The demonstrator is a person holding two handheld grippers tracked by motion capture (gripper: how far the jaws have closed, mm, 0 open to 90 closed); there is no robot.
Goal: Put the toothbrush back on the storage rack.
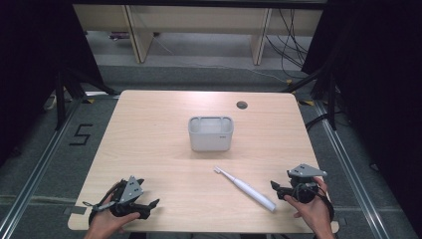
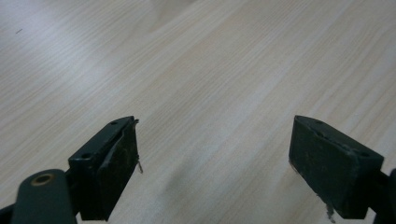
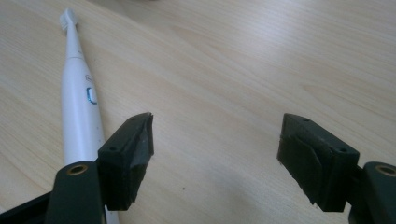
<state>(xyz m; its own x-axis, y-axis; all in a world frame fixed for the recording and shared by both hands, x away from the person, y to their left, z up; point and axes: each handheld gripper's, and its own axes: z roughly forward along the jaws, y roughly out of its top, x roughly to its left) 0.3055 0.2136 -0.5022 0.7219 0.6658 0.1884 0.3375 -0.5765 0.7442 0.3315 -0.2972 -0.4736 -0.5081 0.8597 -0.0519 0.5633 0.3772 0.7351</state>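
Note:
A white electric toothbrush (image 1: 246,188) lies flat on the wooden table (image 1: 149,129), brush head pointing toward the far left. Behind it near the table's middle stands a grey rectangular holder (image 1: 211,133). My right gripper (image 1: 276,190) rests near the front right edge, just right of the toothbrush's handle end, jaws open and empty. In the right gripper view the toothbrush (image 3: 80,102) runs along the left jaw, outside the open right gripper (image 3: 215,154). My left gripper (image 1: 149,206) sits at the front left, open; in the left gripper view the left gripper (image 2: 212,163) has bare wood between its jaws.
A round cable hole (image 1: 242,104) sits near the table's far right edge. Black curtains flank both sides; cables and desk legs lie on the floor beyond the far edge. A "5" mark (image 1: 80,134) is on the floor to the left.

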